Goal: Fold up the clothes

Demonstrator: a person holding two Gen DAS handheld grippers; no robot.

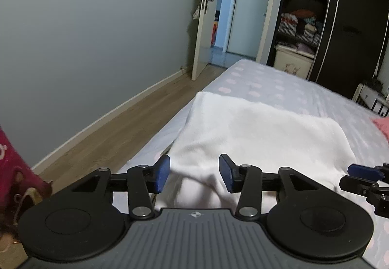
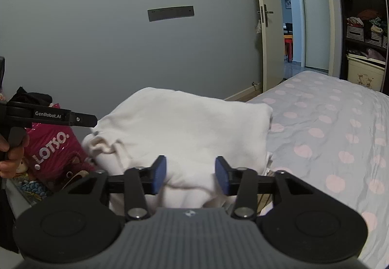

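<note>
Garment (image 1: pixel 255 128), white, folded, long axis across bed (image 2: pixel 328 123); left claw (image 1: pixel 194 173) and right claw (image 2: pixel 190 174) spread.

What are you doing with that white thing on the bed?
A person is folding clothes with a gripper in each hand. A white garment lies partly folded on the spotted bed. The left gripper and the right gripper are both open at its near edge, holding nothing. A pink bag stands beside the bed.
</note>
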